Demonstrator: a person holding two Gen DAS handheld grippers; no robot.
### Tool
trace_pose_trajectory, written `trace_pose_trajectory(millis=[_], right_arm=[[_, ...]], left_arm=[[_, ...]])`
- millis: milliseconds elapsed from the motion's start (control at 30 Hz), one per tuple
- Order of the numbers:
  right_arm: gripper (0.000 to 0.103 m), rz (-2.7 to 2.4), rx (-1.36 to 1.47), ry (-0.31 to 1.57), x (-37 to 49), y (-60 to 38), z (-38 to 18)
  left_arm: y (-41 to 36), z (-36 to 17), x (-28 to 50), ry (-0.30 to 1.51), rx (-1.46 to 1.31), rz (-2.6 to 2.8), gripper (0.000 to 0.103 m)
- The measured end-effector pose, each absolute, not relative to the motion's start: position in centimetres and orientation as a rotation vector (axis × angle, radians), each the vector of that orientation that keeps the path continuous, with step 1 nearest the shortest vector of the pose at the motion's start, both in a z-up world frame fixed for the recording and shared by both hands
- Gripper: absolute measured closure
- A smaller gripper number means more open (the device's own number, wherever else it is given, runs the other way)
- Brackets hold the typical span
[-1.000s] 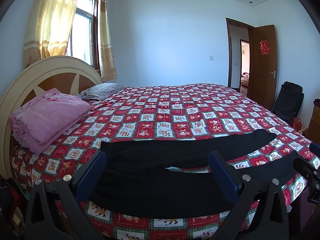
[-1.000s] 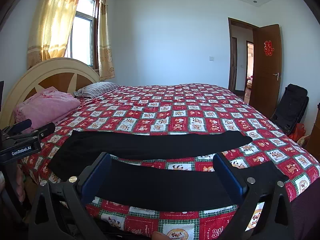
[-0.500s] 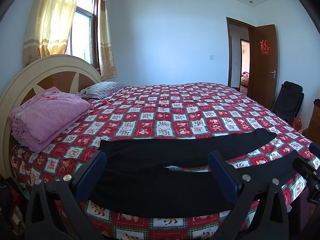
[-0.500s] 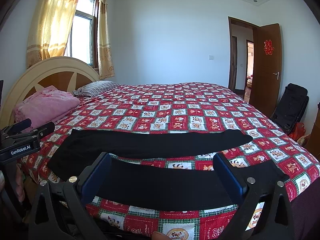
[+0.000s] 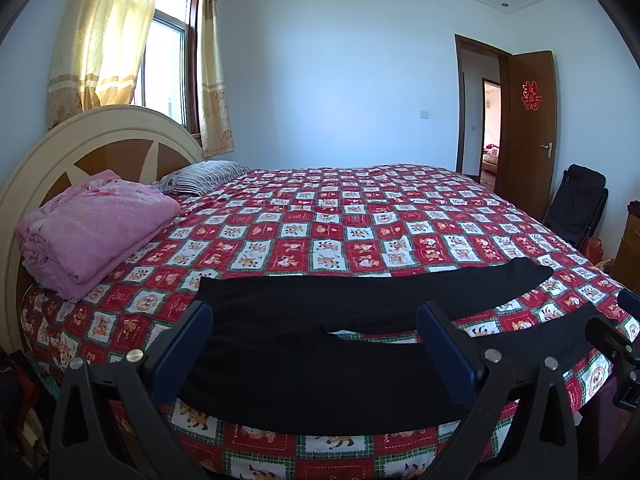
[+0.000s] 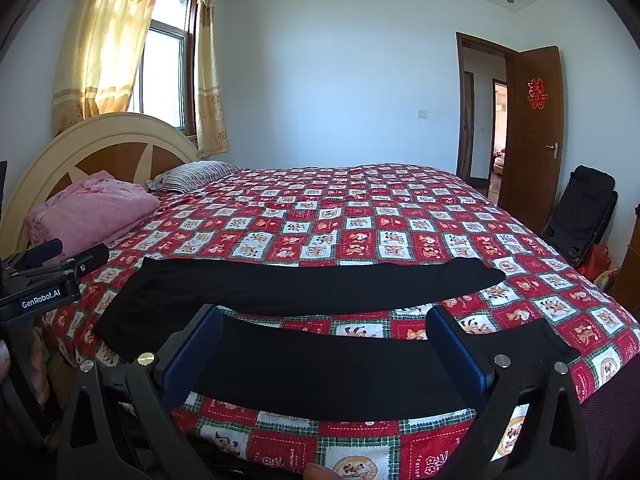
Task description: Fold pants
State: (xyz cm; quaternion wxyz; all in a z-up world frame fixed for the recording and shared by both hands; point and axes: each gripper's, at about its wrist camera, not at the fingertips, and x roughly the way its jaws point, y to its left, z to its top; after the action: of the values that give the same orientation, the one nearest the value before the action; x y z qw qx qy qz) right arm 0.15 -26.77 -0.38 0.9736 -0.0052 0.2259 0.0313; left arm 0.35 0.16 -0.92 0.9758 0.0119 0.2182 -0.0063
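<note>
Nothing has moved: black pants lie flat, legs spread, both grippers gaping apart.

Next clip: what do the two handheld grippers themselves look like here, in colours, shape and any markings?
The left gripper and right gripper look alike: black frames with triangular cut-outs, silver screw heads, and two wide-set fingers faced with dark blue pads. Seen from the right wrist camera, the left one's black body carries a white "GenRobot.AI" label. No cables or sleeves show; only fingertips at the frame edges.
</note>
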Motion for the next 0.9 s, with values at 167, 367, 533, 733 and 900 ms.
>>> trace_pose_trajectory(millis=[167, 367, 533, 733, 900], right_arm=[[0.001, 0.063, -0.011, 0.455, 0.16, -26.75, -0.36], [0.001, 0.064, -0.013, 0.459, 0.19, -26.62, -0.37], [0.001, 0.064, -0.013, 0.459, 0.18, -26.55, -0.42], [0.001, 0.064, -0.015, 0.463, 0.19, -26.45, -0.55], [0.001, 0.066, -0.015, 0.464, 0.22, -26.41, -0.61]], left_arm=[[0.17, -0.93, 0.36, 0.44, 0.023, -0.012, 0.0], [0.14, -0.93, 0.41, 0.441, 0.02, -0.013, 0.0], [0.04, -0.98, 0.35, 0.44, 0.02, -0.011, 0.0], [0.04, -1.0, 0.37, 0.442, 0.018, -0.01, 0.0], [0.09, -1.02, 0.43, 0.442, 0.015, -0.011, 0.0]])
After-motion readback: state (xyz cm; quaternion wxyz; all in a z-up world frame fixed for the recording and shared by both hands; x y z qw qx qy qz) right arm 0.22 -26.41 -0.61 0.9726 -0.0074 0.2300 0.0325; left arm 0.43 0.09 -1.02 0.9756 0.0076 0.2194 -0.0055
